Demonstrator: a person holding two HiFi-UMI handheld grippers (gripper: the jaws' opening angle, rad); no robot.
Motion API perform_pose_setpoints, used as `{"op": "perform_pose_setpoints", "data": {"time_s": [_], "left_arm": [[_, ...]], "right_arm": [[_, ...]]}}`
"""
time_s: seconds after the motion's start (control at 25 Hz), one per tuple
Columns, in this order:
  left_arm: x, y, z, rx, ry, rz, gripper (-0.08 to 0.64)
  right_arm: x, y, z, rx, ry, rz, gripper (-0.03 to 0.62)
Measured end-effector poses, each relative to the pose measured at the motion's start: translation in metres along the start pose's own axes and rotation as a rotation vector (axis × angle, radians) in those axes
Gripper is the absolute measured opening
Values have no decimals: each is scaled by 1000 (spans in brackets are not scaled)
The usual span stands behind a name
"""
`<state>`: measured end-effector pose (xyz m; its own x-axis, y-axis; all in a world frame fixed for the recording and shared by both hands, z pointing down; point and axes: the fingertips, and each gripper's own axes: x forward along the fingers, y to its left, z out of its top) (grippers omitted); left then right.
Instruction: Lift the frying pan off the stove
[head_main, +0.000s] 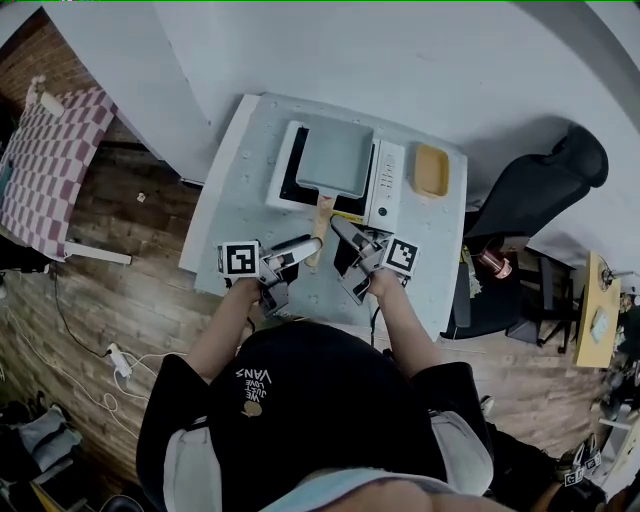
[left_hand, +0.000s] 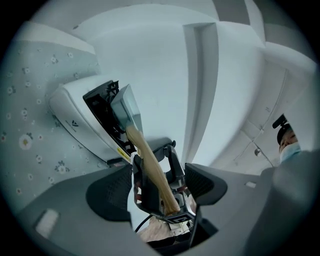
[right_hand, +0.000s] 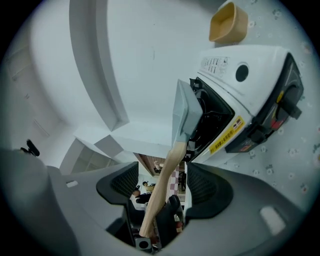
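Flowered cloth covers the table (head_main: 228, 205). Jaws stand apart on both the left gripper (left_hand: 157, 187) and the right gripper (right_hand: 162, 186), with the wooden handle (head_main: 321, 228) between them, unpinched. Beyond, the square grey frying pan (head_main: 335, 158) rests on the white stove (head_main: 386, 195), a yellow tub (head_main: 431, 170) beside it.

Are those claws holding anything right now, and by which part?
Nothing is gripped. The left claw and the right claw both stand open, straddling the wooden handle of the frying pan.
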<state>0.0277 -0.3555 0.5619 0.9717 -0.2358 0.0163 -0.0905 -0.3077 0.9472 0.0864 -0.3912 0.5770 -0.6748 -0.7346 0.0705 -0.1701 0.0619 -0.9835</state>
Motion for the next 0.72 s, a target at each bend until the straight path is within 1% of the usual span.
{"op": "perform_pose_setpoints", "data": {"time_s": [0.12, 0.28, 0.44, 0.56, 0.72], "left_arm": [[6, -1, 2, -8, 36, -31, 311], [12, 1, 0, -21, 89, -52, 311], [20, 1, -1, -18, 132, -61, 310], [27, 3, -1, -21, 155, -67, 310], [33, 1, -6, -32, 212, -86, 310]], "right_arm": [[11, -4, -1, 24, 23, -9, 295], [26, -7, 2, 70, 27, -14, 295], [40, -11, 6, 104, 32, -25, 295], [50, -14, 7, 116, 50, -34, 295], [58, -16, 9, 117, 71, -42, 295]]}}
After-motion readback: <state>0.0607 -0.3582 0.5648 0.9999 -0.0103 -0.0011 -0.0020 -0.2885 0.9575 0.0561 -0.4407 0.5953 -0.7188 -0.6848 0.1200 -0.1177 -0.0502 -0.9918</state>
